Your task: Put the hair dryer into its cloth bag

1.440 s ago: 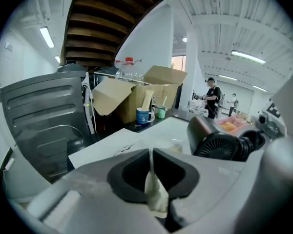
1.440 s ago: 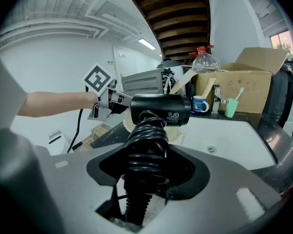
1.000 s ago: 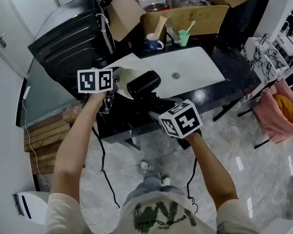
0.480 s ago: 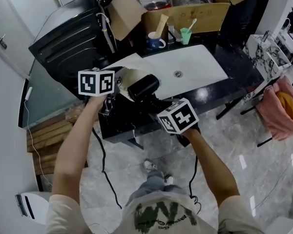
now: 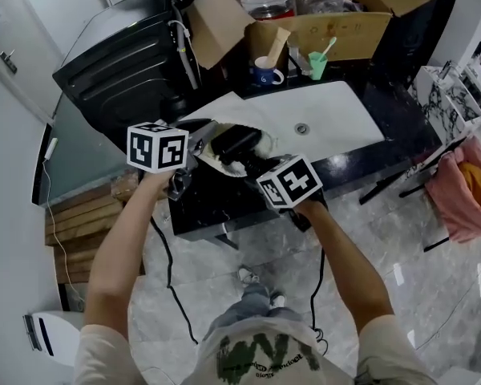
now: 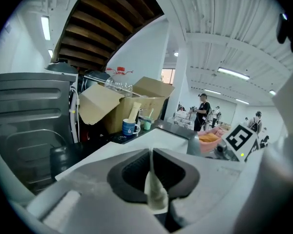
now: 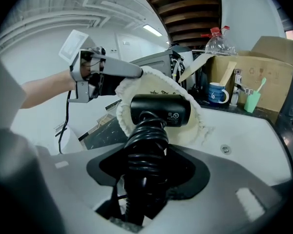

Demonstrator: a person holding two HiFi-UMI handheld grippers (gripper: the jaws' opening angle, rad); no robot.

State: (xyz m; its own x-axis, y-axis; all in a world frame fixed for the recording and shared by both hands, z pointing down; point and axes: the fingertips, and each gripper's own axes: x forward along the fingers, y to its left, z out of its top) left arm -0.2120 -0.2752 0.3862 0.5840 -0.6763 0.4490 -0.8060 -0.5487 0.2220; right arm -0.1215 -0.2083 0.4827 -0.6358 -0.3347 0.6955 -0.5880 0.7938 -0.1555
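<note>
The black hair dryer [image 7: 160, 110] has its cord wound round the handle [image 7: 145, 152], and my right gripper [image 7: 146, 179] is shut on that handle. Its barrel [image 5: 239, 141] sits in the mouth of the cream cloth bag [image 7: 185, 128]. My left gripper [image 6: 152, 182] is shut on the bag's rim, a fold of cream cloth [image 6: 155, 194] pinched between its jaws. In the head view the left gripper [image 5: 194, 147] holds the bag [image 5: 216, 160] open from the left, above the black counter's front edge, and the right gripper [image 5: 260, 171] is just right of it.
A white sink [image 5: 321, 119] with a drain lies behind the bag. At the back stand a blue mug [image 5: 264, 72], a green cup with a toothbrush [image 5: 317, 64] and cardboard boxes [image 5: 321, 30]. A dark ribbed appliance [image 5: 120, 70] is at the left. A cable [image 5: 167, 255] hangs toward the floor.
The right gripper has carried the hair dryer forward and down, so its barrel has gone from above the bag into the bag's mouth. The left gripper has stayed in place on the rim.
</note>
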